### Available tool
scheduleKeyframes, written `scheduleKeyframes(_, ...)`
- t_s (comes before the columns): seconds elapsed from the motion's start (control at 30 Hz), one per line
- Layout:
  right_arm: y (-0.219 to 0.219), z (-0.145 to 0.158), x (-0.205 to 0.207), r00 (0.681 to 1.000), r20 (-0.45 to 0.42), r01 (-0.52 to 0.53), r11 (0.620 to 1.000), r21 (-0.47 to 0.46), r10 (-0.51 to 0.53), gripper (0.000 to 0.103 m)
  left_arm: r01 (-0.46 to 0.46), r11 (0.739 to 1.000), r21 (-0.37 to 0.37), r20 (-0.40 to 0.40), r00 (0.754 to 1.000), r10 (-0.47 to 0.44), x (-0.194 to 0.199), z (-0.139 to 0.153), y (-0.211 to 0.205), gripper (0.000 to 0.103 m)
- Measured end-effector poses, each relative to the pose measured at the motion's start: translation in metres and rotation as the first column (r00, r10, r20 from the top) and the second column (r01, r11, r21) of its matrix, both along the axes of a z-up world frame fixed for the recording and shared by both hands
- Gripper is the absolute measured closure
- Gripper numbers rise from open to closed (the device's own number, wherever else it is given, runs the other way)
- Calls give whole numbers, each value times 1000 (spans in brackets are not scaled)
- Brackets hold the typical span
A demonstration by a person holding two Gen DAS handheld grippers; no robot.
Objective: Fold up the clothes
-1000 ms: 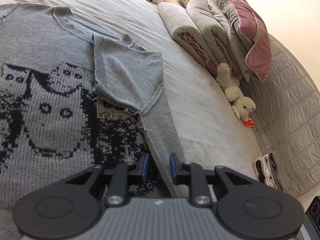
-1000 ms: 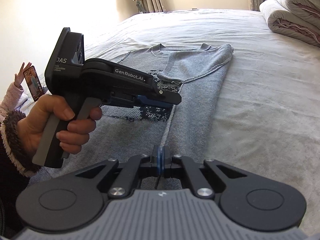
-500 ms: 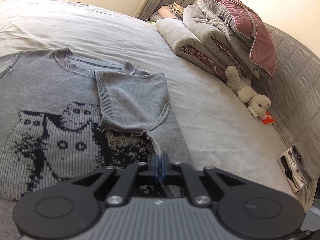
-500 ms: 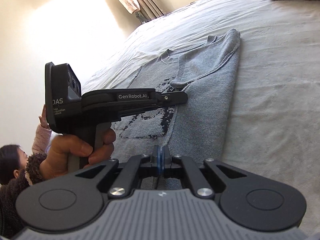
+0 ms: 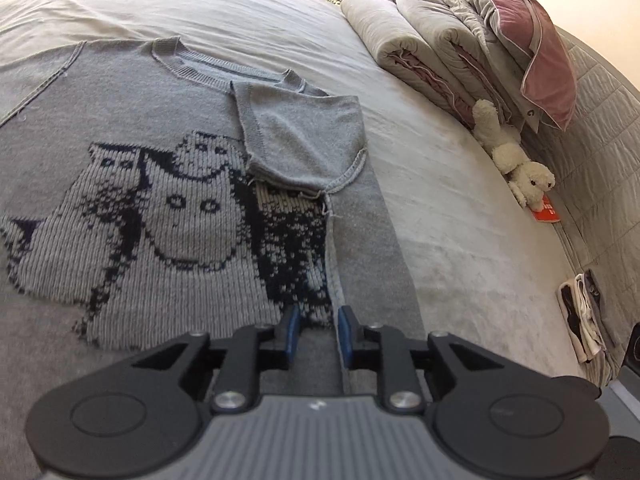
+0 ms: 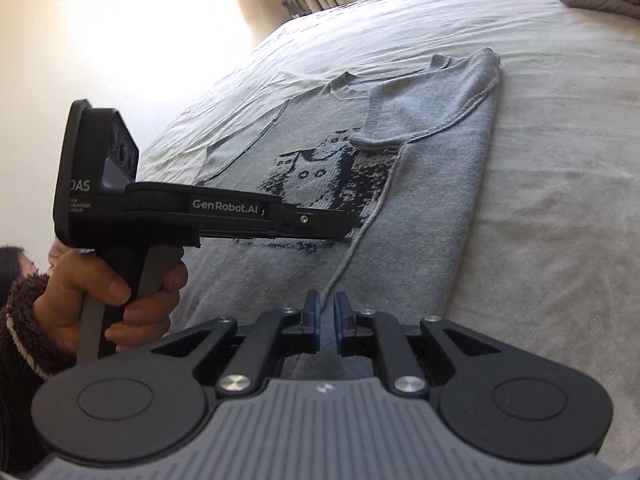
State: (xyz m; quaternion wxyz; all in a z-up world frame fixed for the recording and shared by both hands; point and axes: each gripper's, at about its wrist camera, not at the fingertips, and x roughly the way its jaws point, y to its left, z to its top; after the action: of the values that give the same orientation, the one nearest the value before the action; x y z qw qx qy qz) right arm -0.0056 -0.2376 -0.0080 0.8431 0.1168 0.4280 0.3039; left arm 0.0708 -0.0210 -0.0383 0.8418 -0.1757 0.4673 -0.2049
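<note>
Bed [image 5: 440, 184]; sweater [image 5: 160, 208] flat beneath both parted tongs [image 5: 316, 334]

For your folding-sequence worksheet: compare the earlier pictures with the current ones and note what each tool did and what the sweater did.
Both tools let go. The left tool, open a second ago and shut half a second ago, is open again; the right tool, shut in both earlier pictures, now shows a gap. The grey sweater lies as before, side panel and sleeve folded inward, on the bed. The plush dog has not moved.
</note>
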Motion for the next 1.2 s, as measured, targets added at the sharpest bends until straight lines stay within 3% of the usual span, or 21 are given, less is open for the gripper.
scheduleKeyframes(0.33,27,5,-46,991,44,-121,985,-123,127,89,-4,999,-37,-46,999,3,-50,-3,6,82)
scheduleKeyframes(0.5,31,0,-56,990,62,-116,975,-191,130,74,-11,999,-47,-35,999,10,-63,-9,8,82)
scheduleKeyframes(0.8,30,-16,-75,987,90,-99,945,-312,133,65,19,999,-35,-18,1000,-20,-76,-13,12,80)
scheduleKeyframes(1.07,21,-21,-90,983,136,-75,939,-335,127,65,26,999,-44,-22,999,-27,-81,-13,20,80)
scheduleKeyframes(1.2,18,-23,-93,979,166,-56,941,-333,117,72,25,999,-47,-25,999,-26,-80,-14,21,80)
